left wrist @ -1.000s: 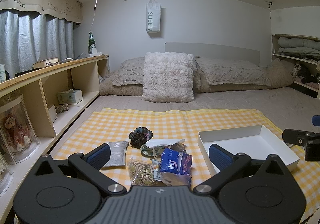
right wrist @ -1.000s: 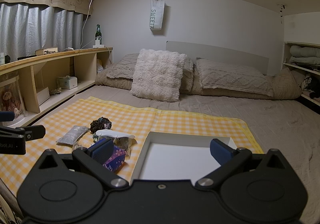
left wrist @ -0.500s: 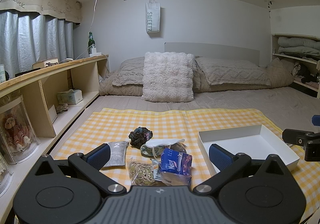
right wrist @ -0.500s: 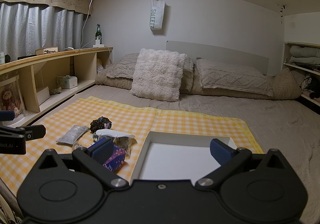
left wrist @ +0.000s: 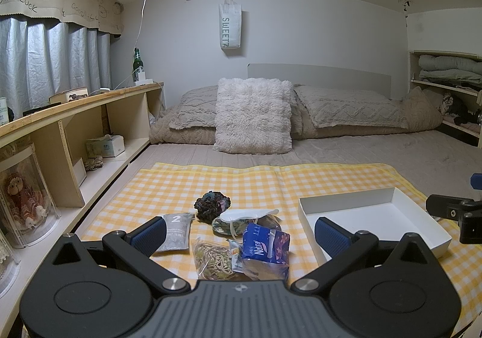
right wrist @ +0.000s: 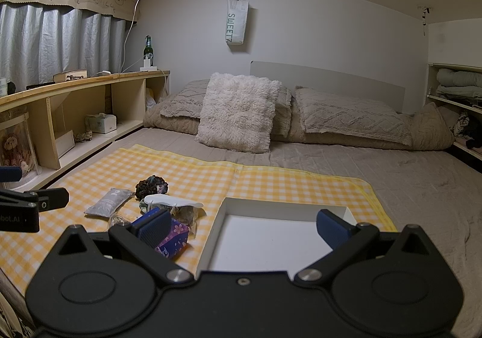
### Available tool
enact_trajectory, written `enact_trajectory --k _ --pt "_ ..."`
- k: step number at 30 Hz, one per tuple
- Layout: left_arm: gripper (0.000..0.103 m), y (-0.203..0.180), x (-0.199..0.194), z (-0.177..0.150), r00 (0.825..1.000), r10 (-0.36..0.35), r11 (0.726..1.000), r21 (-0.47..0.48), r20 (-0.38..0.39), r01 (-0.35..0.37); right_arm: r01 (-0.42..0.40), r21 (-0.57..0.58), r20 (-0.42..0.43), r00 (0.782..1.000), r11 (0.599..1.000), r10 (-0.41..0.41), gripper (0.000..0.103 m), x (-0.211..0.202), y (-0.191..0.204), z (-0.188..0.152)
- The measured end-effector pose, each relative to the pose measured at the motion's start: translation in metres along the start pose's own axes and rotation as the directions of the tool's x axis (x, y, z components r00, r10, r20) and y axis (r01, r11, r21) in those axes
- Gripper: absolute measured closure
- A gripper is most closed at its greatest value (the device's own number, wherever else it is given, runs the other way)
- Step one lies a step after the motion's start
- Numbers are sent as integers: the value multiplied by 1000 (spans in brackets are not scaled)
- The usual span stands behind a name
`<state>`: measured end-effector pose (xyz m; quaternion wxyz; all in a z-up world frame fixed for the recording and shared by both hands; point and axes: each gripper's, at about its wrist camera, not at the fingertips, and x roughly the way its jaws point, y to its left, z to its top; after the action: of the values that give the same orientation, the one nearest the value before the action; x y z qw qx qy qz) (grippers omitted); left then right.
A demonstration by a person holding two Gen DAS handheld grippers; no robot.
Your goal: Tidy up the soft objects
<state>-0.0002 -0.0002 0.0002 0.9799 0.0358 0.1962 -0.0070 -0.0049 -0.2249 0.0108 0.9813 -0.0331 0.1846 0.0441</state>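
On the yellow checked cloth (left wrist: 256, 181) lies a small pile: a dark knitted scrunchie (left wrist: 211, 206), a white eye mask (left wrist: 247, 214), a grey pouch marked 2 (left wrist: 176, 231), a clear bag of rubber bands (left wrist: 212, 259) and a blue tissue pack (left wrist: 265, 250). A white open box (left wrist: 373, 220) sits to their right, with nothing in it. My left gripper (left wrist: 239, 235) hangs open just short of the pile. My right gripper (right wrist: 242, 225) is open over the box's (right wrist: 271, 241) near edge; its left finger hides part of the tissue pack (right wrist: 176, 237).
A fluffy cushion (left wrist: 254, 116) and grey pillows lie at the head of the bed. A wooden shelf unit (left wrist: 75, 133) runs along the left with a tissue box and a bottle. Shelves with folded bedding (left wrist: 449, 67) stand at the right.
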Motion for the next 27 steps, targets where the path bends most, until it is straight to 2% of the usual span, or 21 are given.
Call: enact_trajectory --k 7,15,18,22,27 --pt "0 0 0 0 1000 2 1000 0 0 -2 2 -1 1 1000 1000 -2 0 5 1 -3" --pt "0 4 -6 3 1000 -10 1000 -19 20 11 -53 23 30 998 998 53 0 2 -4 2" --pt "0 7 -1 11 1000 1 1000 -31 23 0 -101 34 53 994 994 99 0 -2 -8 15" --pt "0 15 2 23 999 18 999 -37 32 -17 -99 -4 95 991 995 99 0 -1 -3 38" --pt "0 21 14 47 997 45 999 2 67 -45 -144 -60 132 980 988 150 0 12 10 74"
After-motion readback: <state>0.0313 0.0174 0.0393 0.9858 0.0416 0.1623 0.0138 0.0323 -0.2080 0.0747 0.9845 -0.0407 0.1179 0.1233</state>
